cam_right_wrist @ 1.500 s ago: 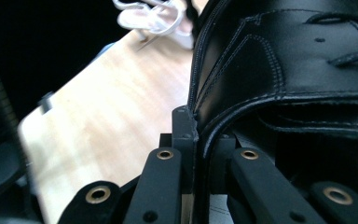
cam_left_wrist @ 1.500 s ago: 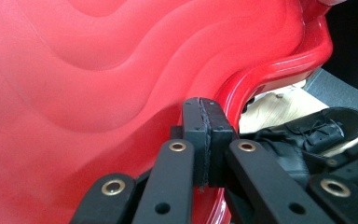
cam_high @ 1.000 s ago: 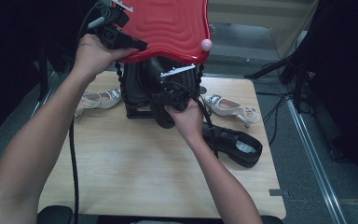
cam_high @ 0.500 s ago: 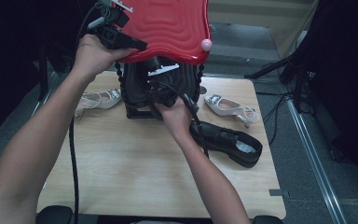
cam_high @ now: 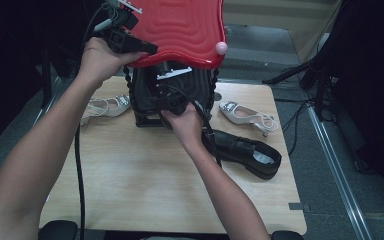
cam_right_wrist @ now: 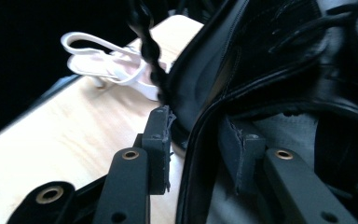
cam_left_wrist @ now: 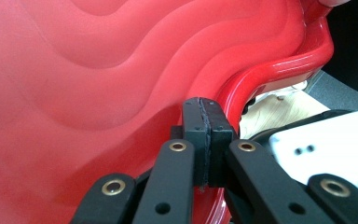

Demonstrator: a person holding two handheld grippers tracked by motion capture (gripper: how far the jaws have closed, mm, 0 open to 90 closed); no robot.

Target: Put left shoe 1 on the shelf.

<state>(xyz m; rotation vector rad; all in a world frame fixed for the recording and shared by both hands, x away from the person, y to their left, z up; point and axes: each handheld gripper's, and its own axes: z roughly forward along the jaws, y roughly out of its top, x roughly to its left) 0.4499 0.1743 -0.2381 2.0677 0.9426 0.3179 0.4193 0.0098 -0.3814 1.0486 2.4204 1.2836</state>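
in the high view, the left gripper (cam_high: pixel 130 42) is held up at the rear of the light wooden table (cam_high: pixel 130 185) and grips the near left edge of a glossy red plastic lid with a wavy moulded surface (cam_high: pixel 180 27), which stands lifted and tilted over a black box-like container (cam_high: pixel 152 95). a small pink ball knob (cam_high: pixel 221 48) sits at the lid's right corner. the right gripper (cam_high: pixel 167 100) reaches into the front of the container, at a black leather shoe that is mostly hidden there. a second black leather shoe (cam_high: pixel 245 152) lies on the table just right of the right hand. one white strappy sandal (cam_high: pixel 107 106) lies left of the container, another white sandal (cam_high: pixel 247 115) right of it.

in the left gripper view, the jaws are pressed together on the thick rim of the red lid (cam_left_wrist: pixel 98 84), pads meeting at its edge.

in the right gripper view, the jaws stand apart, having just been opening. the upright black leather wall of the shoe (cam_right_wrist: pixel 205 140) runs between them; the left pad stands clear of it, while the right pad lies close against the inside. the white sandal (cam_right_wrist: pixel 107 65) lies beyond on the table (cam_right_wrist: pixel 65 130), behind a black twisted cord (cam_right_wrist: pixel 149 51).
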